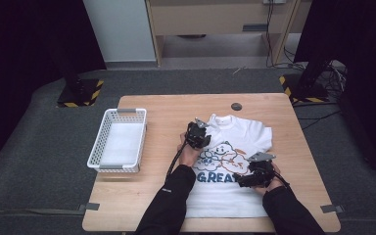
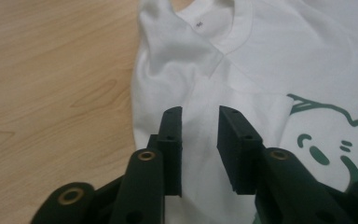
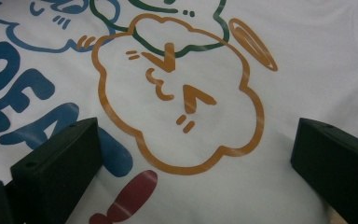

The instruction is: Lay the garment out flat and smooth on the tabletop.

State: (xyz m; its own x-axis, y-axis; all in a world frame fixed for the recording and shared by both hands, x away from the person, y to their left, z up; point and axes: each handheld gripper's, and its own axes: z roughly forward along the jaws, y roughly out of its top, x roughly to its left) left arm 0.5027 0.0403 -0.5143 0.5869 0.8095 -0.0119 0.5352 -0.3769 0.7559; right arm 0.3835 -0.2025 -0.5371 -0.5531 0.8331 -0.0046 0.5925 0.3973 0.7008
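Note:
A white T-shirt [image 1: 235, 132] with cartoon clouds and blue lettering lies flat on the wooden table [image 1: 166, 107], collar at the far end. My left gripper [image 1: 201, 133] sits at the shirt's left shoulder. In the left gripper view its jaws [image 2: 200, 114] stand a little apart above a folded-in sleeve on the T-shirt [image 2: 270, 56], and no cloth is pinched between them. My right gripper [image 1: 247, 171] is over the print on the shirt's right half. It [image 3: 198, 126] is wide open, its jaws on either side of the orange cloud [image 3: 177, 93].
A white mesh basket [image 1: 142, 137] stands at the table's left edge with something flat and white inside. A small dark disc [image 1: 236, 106] lies near the far edge. Bare wood runs between basket and shirt.

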